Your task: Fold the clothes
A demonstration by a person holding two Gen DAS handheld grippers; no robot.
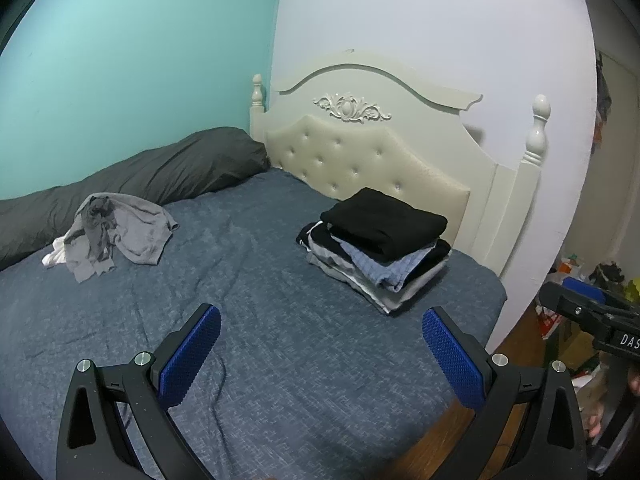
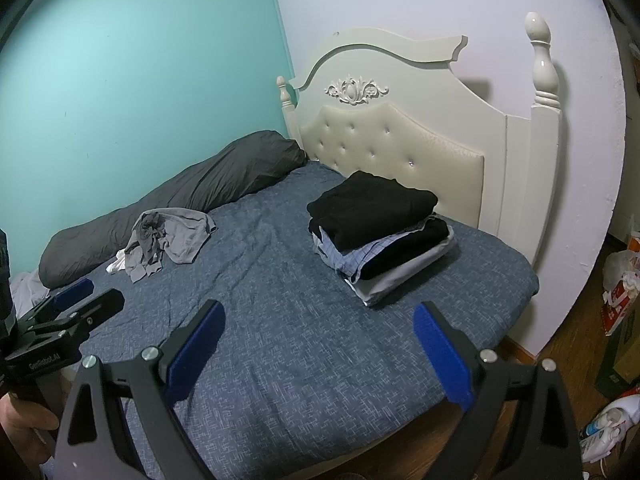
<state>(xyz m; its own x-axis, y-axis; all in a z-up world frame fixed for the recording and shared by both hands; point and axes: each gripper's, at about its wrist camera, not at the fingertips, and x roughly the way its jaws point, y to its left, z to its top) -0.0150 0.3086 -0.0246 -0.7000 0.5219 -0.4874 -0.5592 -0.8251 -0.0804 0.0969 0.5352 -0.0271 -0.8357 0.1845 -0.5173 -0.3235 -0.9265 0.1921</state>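
A: Where both tongs hover over the near edge of the bed: left gripper (image 1: 321, 326) spread wide, blue pads (image 1: 191, 356) well apart, nothing between them; right gripper (image 2: 319, 322) likewise spread wide and empty, above bare blue-grey bedsheet (image 2: 288, 344).

B: Cross-views?

A: Left gripper also seen at the left margin of the right wrist view (image 2: 86, 294), black body over the sheet, gripped from below by a hand (image 2: 24, 428). Right gripper seen at the right margin of the left wrist view (image 1: 556, 294), beyond the bed's side edge, over cluttered floor (image 1: 560, 344); fingers too cropped there to judge.

B: Clothes?

A: Folded stack (image 1: 378, 246) on the right of the mattress, just in front of the headboard (image 1: 360, 152); black garment (image 2: 372, 208) on top, blue checked piece (image 2: 360, 258) and pale grey layers beneath, edges slightly uneven. Unfolded grey heap (image 1: 116, 232) on the far left, crumpled, touching the dark grey pillow roll (image 1: 140, 184) along the teal wall (image 1: 120, 60); small white item (image 1: 54, 256) at the heap's left edge. Stack and heap well apart, open sheet between.

B: Surroundings?

A: Cream tufted headboard with carved crest and turned posts against pale wall (image 2: 400, 0); boxes and bags on wooden floor at right.
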